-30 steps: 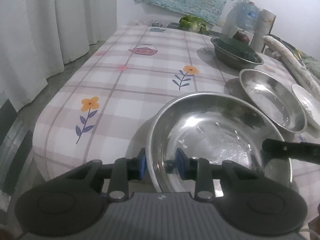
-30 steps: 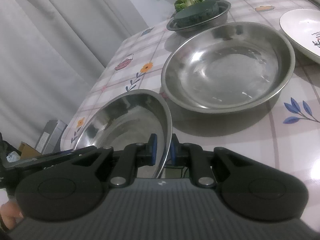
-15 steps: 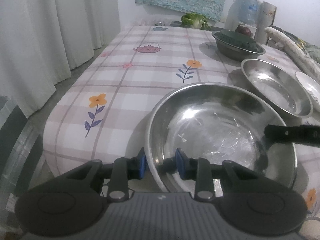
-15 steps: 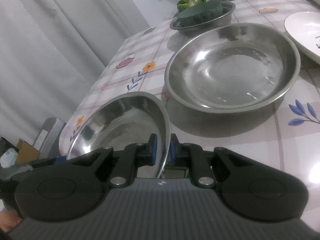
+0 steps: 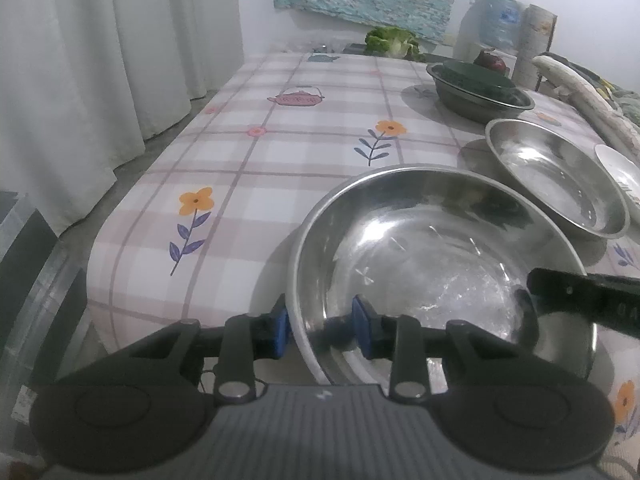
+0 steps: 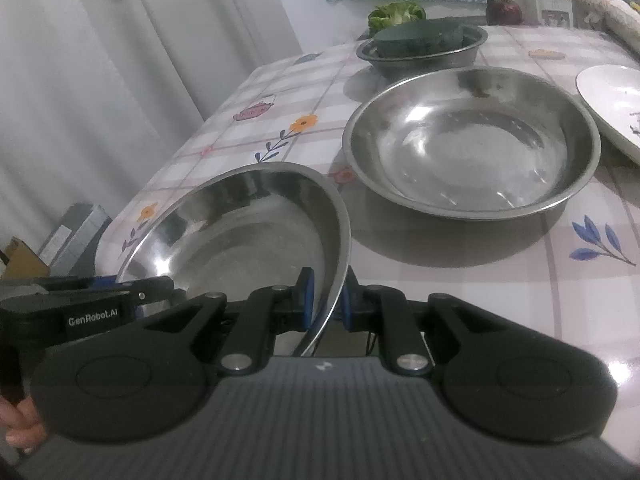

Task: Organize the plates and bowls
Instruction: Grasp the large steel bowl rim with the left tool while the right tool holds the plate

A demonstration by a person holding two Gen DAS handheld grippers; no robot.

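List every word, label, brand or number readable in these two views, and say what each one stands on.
"GenRobot.AI": white lettering on the side of the left gripper, seen in the right wrist view.
Dark markings on the white plate: too small to read.
Pale letters on the right gripper, seen in the left wrist view: too blurred to read.
Label on the water jug: blurred, unreadable.
Nothing else legible.

The one clear wording is "GenRobot.AI", in white on the black body of the left gripper [image 6: 120, 280], seen left of the right gripper's jaws. On the right gripper [image 5: 532, 284], right of the left gripper's jaws, stand a few pale characters, perhaps "OA", too blurred to read surely.
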